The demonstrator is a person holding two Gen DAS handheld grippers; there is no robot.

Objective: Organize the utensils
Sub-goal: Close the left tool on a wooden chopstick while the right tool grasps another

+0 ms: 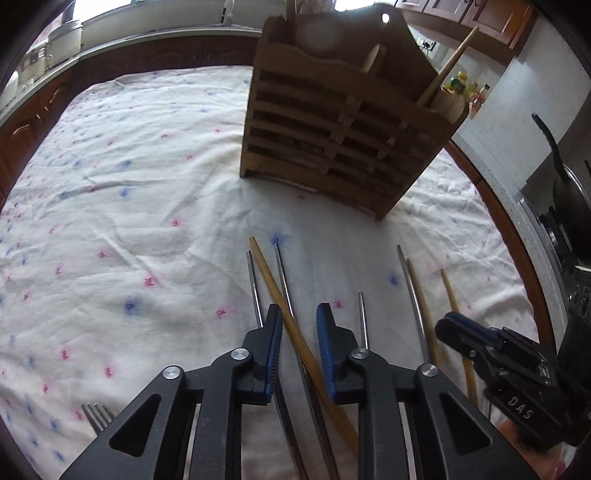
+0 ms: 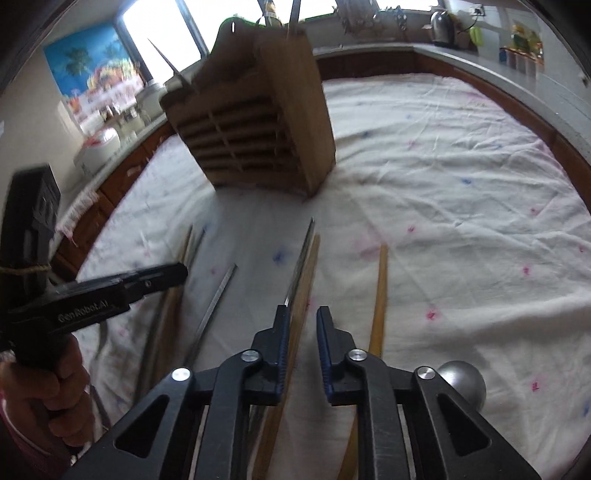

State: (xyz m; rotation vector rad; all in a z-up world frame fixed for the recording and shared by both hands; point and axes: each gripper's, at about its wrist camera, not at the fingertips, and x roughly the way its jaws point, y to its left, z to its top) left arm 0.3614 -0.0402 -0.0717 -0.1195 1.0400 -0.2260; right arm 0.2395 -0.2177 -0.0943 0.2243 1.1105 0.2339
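A slatted wooden utensil holder [image 1: 332, 140] [image 2: 258, 140] stands on the flowered cloth and has a few sticks in it. Several wooden and metal chopsticks lie in front of it. My left gripper [image 1: 300, 314] [image 2: 181, 271] hangs low over a crossed wooden chopstick [image 1: 288, 310] and metal chopstick [image 1: 282, 273]. Both run into the narrow gap between its blue pads, and neither pad visibly presses on them. My right gripper [image 2: 302, 314] [image 1: 448, 323] is also nearly closed, beside a wooden chopstick [image 2: 308, 273] and a metal one [image 2: 301, 258] that pass under its left finger. White cloth shows in its gap.
More chopsticks [image 1: 417, 295] [image 2: 380, 295] lie to the right, and a fork [image 1: 96, 419] at the lower left. A round steel knob [image 2: 461, 384] sits beside my right gripper. Counters with jars, a kettle [image 2: 441, 22] and a black pan [image 1: 565, 192] ring the table.
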